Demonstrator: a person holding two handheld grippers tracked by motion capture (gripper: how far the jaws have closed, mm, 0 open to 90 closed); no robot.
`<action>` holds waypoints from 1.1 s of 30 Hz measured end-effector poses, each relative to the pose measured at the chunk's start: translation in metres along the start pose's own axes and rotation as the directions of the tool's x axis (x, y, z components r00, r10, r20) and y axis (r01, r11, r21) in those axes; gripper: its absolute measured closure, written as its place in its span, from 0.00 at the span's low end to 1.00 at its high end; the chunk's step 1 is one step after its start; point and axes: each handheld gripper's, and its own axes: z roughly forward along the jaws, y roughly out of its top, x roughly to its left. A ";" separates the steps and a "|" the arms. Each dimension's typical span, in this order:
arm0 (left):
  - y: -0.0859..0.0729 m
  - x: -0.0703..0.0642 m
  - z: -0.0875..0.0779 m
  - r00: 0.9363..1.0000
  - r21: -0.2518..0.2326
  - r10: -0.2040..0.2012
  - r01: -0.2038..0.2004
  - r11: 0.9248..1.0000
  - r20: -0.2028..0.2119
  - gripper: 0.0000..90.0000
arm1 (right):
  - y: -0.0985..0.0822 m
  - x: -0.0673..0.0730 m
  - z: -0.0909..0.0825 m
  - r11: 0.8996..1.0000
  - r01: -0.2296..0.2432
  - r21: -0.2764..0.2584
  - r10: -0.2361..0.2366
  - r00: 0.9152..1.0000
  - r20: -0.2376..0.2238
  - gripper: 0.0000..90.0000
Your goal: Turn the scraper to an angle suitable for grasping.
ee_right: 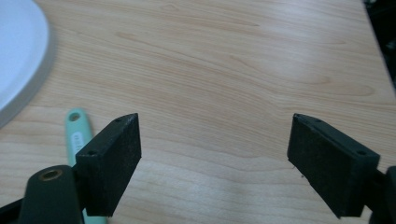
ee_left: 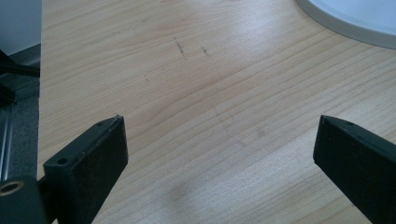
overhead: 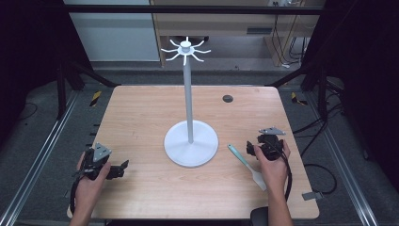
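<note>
Wooden counter, rounded corners, small dark round grommet near its far edge. At centre stands a white rack stand: round flat base, thin upright pole, ring of short hook arms at the top. Nothing hangs on the hooks.

Left gripper rests low at the near left of the counter, held in the person's left hand, grey three-cornered plate on top. Its own view: fingers released, spread wide, bare wood between them; edge of the white base at upper right.

Right gripper at the near right, held in the right hand. Fingers released, wide apart, bare wood between them.

Spatula, mint-green handle and white blade, lies flat on the counter between the base and the right hand, handle end pointing toward the base, blade toward the near edge. In the right gripper view the handle lies just beside the left-hand finger and passes partly under it; contact cannot be told.
</note>
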 end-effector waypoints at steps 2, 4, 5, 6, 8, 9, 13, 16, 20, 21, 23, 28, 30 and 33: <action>0.000 -0.001 -0.001 1.000 -0.002 -0.001 0.001 1.000 -0.001 0.03 | 0.002 0.002 0.000 1.000 -0.014 0.001 0.014 1.000 -0.002 0.23; 0.000 -0.002 -0.002 1.000 0.000 0.005 -0.005 1.000 -0.003 0.03 | 0.008 0.008 -0.002 1.000 -0.002 -0.003 0.002 1.000 -0.008 0.24; 0.000 -0.002 -0.002 1.000 0.000 0.005 -0.005 1.000 -0.003 0.03 | 0.012 0.010 -0.003 1.000 0.013 -0.011 -0.013 1.000 -0.005 0.26; -0.001 -0.002 -0.002 1.000 0.000 0.006 -0.006 1.000 -0.005 0.03 | 0.016 0.012 -0.004 1.000 0.024 -0.018 -0.024 1.000 -0.006 0.29; -0.001 -0.002 -0.001 1.000 0.003 0.006 -0.006 1.000 -0.005 0.03 | 0.023 0.015 -0.005 0.999 0.040 -0.013 -0.041 0.999 -0.013 0.33; -0.001 -0.002 -0.001 1.000 0.003 0.006 -0.006 1.000 -0.005 0.03 | 0.027 0.017 -0.004 0.999 0.046 0.002 -0.046 0.999 -0.025 0.36; -0.001 -0.002 -0.002 1.000 0.006 0.009 -0.009 1.000 -0.008 0.03 | 0.031 0.017 0.004 0.998 0.042 0.040 -0.041 0.998 -0.043 0.45; -0.002 -0.003 -0.004 1.000 -0.001 0.003 -0.003 1.000 -0.009 0.03 | 0.029 0.017 0.015 0.999 0.002 0.053 0.002 0.996 -0.084 0.64; -0.001 -0.003 -0.003 1.000 -0.007 0.002 -0.002 1.000 -0.009 0.03 | 0.020 0.021 0.019 0.998 -0.013 0.056 0.021 0.989 -0.148 0.79; -0.001 -0.003 -0.003 1.000 -0.007 0.001 -0.001 1.000 -0.009 0.03 | 0.020 0.023 0.020 0.998 0.014 0.056 -0.005 0.988 -0.152 0.83; -0.001 -0.003 -0.003 1.000 -0.006 0.002 -0.002 1.000 -0.007 0.03 | 0.019 0.026 0.020 0.997 0.047 0.062 -0.037 0.986 -0.161 0.89; -0.001 -0.003 -0.003 1.000 -0.006 0.002 -0.002 1.000 -0.005 0.03 | 0.016 0.034 0.019 0.992 0.090 0.084 -0.071 0.976 -0.205 0.99; -0.001 -0.003 -0.003 1.000 -0.006 0.003 -0.003 1.000 -0.004 0.03 | 0.015 0.037 0.020 0.990 0.106 0.097 -0.083 0.974 -0.212 1.00; 0.000 -0.003 -0.002 1.000 -0.005 0.005 -0.005 1.000 -0.001 0.03 | 0.014 0.039 0.021 0.987 0.112 0.114 -0.084 0.970 -0.228 1.00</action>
